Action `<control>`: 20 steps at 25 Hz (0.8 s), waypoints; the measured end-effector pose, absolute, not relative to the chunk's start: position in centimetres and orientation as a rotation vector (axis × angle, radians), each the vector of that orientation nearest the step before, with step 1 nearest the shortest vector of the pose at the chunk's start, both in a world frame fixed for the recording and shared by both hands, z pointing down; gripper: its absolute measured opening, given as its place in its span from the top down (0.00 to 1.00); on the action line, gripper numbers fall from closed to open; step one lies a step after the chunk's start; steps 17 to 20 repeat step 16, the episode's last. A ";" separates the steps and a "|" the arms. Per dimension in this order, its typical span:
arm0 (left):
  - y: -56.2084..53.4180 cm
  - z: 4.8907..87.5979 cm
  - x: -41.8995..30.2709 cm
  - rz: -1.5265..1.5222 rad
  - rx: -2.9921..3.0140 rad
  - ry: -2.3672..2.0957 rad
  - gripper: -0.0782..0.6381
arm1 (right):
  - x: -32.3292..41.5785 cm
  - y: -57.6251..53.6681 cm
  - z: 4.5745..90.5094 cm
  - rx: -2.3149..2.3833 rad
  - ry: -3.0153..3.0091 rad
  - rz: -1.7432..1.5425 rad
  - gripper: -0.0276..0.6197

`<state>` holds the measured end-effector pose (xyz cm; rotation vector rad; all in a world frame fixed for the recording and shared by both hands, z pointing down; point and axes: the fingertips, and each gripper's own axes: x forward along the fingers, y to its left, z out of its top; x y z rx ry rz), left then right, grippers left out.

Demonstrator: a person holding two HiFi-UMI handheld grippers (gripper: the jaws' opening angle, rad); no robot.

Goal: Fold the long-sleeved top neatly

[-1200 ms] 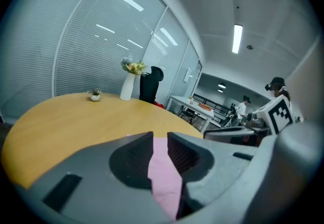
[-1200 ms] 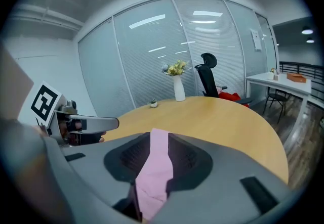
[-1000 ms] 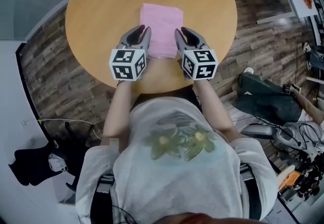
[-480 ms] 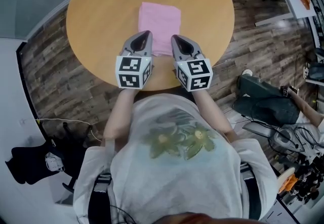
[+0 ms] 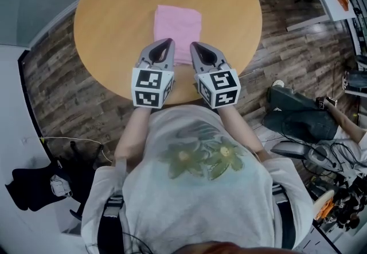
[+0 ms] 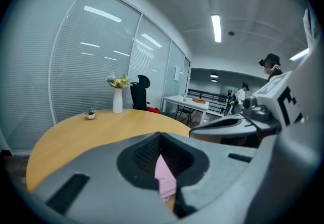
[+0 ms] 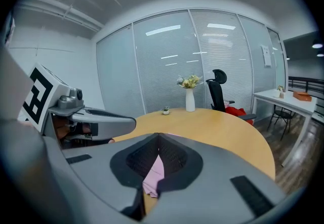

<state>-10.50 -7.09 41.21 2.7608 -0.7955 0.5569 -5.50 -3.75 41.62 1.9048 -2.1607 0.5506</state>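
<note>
A round wooden table (image 5: 109, 18) fills the top of the head view, and the left gripper view shows a white vase (image 6: 117, 101) at its far edge. The left gripper (image 5: 166, 42) hovers over the table's near side with its jaws pressed together on nothing. In its own view a strip of pink shows only through the hollow behind the closed tips. The top (image 5: 178, 24) lies flat on the table as a compact pink rectangle, on the person's side of the centre. It sits just beyond and between the two gripper tips, which cover its near edge in the head view. The right gripper (image 5: 194, 45) hangs just beside the left, also with jaws together and pinching nothing. Further right, a dark bag (image 5: 301, 112) lies on the plank floor.
</note>
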 end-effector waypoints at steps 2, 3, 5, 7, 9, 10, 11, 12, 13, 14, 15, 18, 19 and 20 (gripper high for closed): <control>-6.8 41.1 -10.5 0.563 2.770 -0.794 0.88 | -5.6 -3.6 41.3 1.899 -2.162 0.550 0.93; -6.7 41.0 -10.6 0.561 2.771 -0.791 0.88 | -5.6 -3.5 41.3 1.894 -2.162 0.547 0.93; -6.4 41.1 -10.7 0.553 2.772 -0.782 0.88 | -5.9 -3.4 41.3 1.881 -2.165 0.535 0.93; -6.0 41.3 -10.8 0.546 2.774 -0.776 0.88 | -6.1 -3.3 41.4 1.870 -2.173 0.526 0.93; -5.8 41.5 -10.5 0.541 2.777 -0.775 0.88 | -6.0 -3.2 41.6 1.869 -2.181 0.524 0.93; -5.8 41.6 -10.4 0.538 2.777 -0.777 0.88 | -5.8 -3.3 41.7 1.871 -2.183 0.524 0.93; -5.9 41.7 -10.2 0.534 2.778 -0.778 0.88 | -5.5 -3.3 41.8 1.875 -2.183 0.522 0.93; -5.9 41.8 -10.0 0.531 2.778 -0.780 0.88 | -5.3 -3.4 41.9 1.877 -2.184 0.520 0.93; -6.0 41.9 -9.9 0.528 2.778 -0.781 0.88 | -5.2 -3.5 42.0 1.879 -2.185 0.518 0.93; -6.0 41.9 -9.9 0.525 2.777 -0.782 0.88 | -5.1 -3.6 42.1 1.879 -2.186 0.517 0.93; -6.1 42.0 -9.8 0.522 2.777 -0.783 0.88 | -5.0 -3.6 42.2 1.879 -2.187 0.517 0.93; -6.1 42.1 -9.8 0.520 2.776 -0.785 0.88 | -5.0 -3.7 42.4 1.878 -2.188 0.517 0.93; -6.1 42.1 -9.8 0.520 2.776 -0.785 0.88 | -5.0 -3.7 42.4 1.878 -2.188 0.517 0.93; -6.1 42.1 -9.8 0.520 2.776 -0.785 0.88 | -5.0 -3.7 42.4 1.878 -2.188 0.517 0.93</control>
